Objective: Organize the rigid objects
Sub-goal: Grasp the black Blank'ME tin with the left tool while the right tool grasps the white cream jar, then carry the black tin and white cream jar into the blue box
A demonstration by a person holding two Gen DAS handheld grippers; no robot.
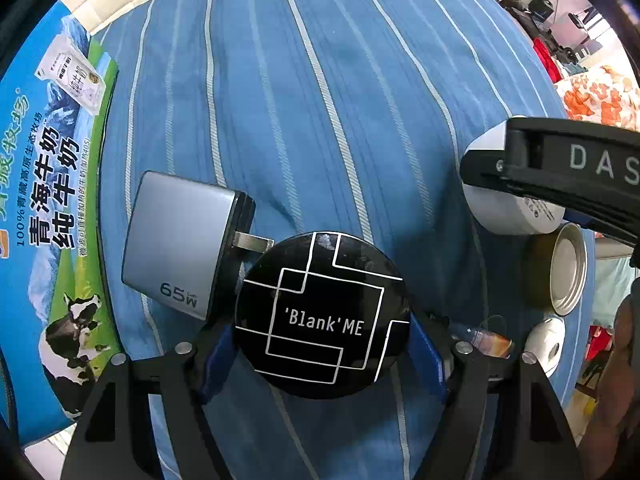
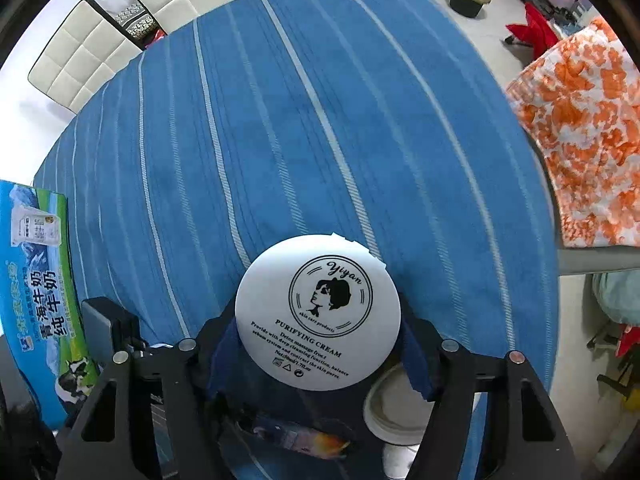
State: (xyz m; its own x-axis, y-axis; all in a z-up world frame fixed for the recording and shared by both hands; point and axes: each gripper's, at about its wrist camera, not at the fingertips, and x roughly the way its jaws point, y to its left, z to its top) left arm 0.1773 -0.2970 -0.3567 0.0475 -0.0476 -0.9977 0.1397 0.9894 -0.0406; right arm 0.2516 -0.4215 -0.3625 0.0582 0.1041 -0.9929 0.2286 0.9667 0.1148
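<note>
A black round compact (image 1: 320, 312) marked 'Blank'ME sits between the blue pads of my left gripper (image 1: 322, 344), which is shut on it just above the blue striped cloth (image 1: 320, 100). A grey 65W charger (image 1: 180, 240) lies right beside it, its prongs touching the compact's edge. In the right wrist view my right gripper (image 2: 318, 344) is shut on a white purifying cream jar (image 2: 316, 312), with the pads against its sides. The left wrist view shows that same jar (image 1: 500, 212) at the right, under the other gripper's black finger.
A blue-green milk box (image 1: 48, 200) lies along the table's left edge. A round tin with a pale inside (image 1: 568, 268), a small white object (image 1: 546, 344) and a small printed bottle (image 2: 296, 436) lie near the right gripper. An orange-white cloth (image 2: 580, 140) and white chairs (image 2: 80, 52) stand off the table.
</note>
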